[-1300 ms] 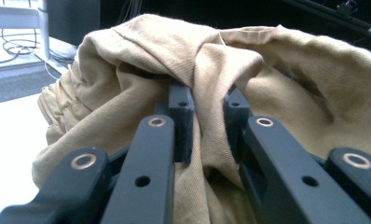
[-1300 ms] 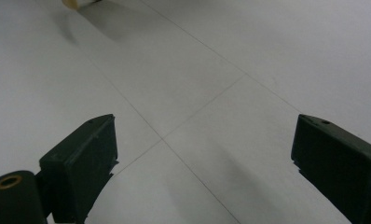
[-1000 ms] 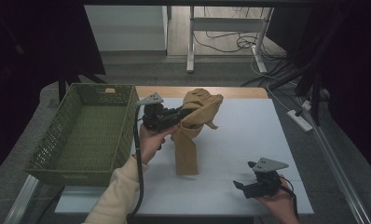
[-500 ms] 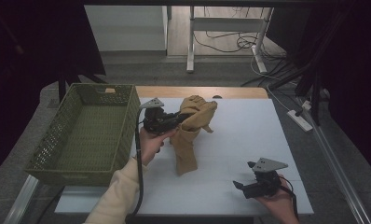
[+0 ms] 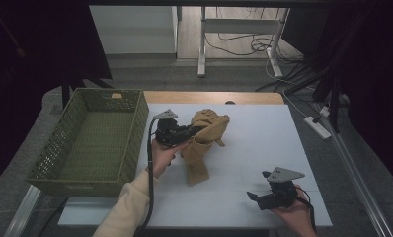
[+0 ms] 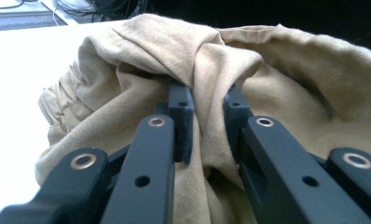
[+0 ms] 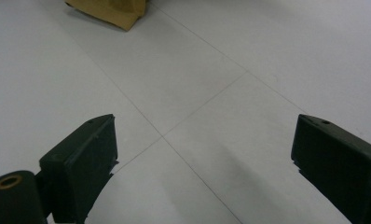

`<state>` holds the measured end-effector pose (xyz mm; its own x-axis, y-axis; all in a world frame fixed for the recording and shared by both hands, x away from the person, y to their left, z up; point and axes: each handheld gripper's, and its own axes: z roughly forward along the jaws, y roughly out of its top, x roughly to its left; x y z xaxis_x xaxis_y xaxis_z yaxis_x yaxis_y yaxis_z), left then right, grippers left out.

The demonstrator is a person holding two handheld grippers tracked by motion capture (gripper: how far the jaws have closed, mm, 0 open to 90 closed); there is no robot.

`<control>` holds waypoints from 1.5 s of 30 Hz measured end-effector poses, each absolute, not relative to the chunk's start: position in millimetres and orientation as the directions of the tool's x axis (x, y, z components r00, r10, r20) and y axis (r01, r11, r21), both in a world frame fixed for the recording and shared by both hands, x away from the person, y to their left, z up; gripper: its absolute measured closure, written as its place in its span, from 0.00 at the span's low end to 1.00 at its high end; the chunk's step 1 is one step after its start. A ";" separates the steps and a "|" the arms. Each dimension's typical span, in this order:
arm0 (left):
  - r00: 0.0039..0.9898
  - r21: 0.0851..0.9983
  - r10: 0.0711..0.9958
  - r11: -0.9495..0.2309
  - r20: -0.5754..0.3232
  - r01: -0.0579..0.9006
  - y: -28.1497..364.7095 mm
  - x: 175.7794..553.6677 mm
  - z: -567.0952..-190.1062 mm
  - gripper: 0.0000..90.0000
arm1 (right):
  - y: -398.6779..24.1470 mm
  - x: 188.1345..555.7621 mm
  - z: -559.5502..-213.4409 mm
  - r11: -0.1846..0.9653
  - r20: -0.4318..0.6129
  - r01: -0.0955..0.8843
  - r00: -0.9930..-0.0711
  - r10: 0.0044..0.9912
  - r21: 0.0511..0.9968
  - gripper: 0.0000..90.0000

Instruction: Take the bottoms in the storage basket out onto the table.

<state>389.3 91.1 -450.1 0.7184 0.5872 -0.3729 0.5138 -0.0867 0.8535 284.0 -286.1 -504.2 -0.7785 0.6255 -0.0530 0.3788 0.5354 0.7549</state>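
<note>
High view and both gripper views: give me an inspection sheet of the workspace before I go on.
Surface: white table, bare near the right gripper.
Job's things: tan garment, bunched, partly lifted, lower end on the table; green basket at left, nothing seen inside.
Clutter: nothing seen.
Grippers: left gripper shut on a fold of the garment; right gripper open, low over the table, holding nothing.
Cables: left gripper's cable runs along the sleeve; loose cables on the floor beyond.
Surroundings: power strip on the floor at right; dark curtains.

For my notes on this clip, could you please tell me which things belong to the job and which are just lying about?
In the job:
- tan garment
- left hand-held gripper, clamped on it
- green basket

Lying about:
- right hand-held gripper, open, idle
- power strip
- floor cables
</note>
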 end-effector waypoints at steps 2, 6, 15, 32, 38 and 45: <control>0.717 0.850 0.588 -0.090 -0.375 0.518 90.4 389.8 -452.3 0.87 | -286.1 284.0 -504.3 0.534 -0.052 0.378 -0.779 0.625 0.756 0.08; 0.713 0.843 0.590 -0.098 -0.379 0.529 89.1 390.7 -457.4 0.87 | -286.0 284.1 -504.6 0.536 -0.052 0.379 -0.779 0.625 0.754 0.08; 0.706 0.823 0.597 -0.128 -0.382 0.553 83.9 393.2 -470.7 0.87 | -285.4 284.1 -505.4 0.544 -0.056 0.378 -0.782 0.621 0.749 0.08; 0.711 0.804 0.597 -0.176 -0.371 0.568 73.4 394.3 -485.7 0.87 | -285.1 284.1 -505.8 0.550 -0.058 0.377 -0.785 0.617 0.745 0.08; 0.716 0.791 0.591 -0.201 -0.372 0.577 68.7 394.1 -493.6 0.86 | -284.9 284.2 -506.2 0.553 -0.060 0.377 -0.786 0.616 0.743 0.08; 0.722 0.779 0.586 -0.229 -0.369 0.584 62.7 394.1 -501.4 0.86 | -285.3 284.3 -506.1 0.551 -0.059 0.377 -0.785 0.617 0.744 0.08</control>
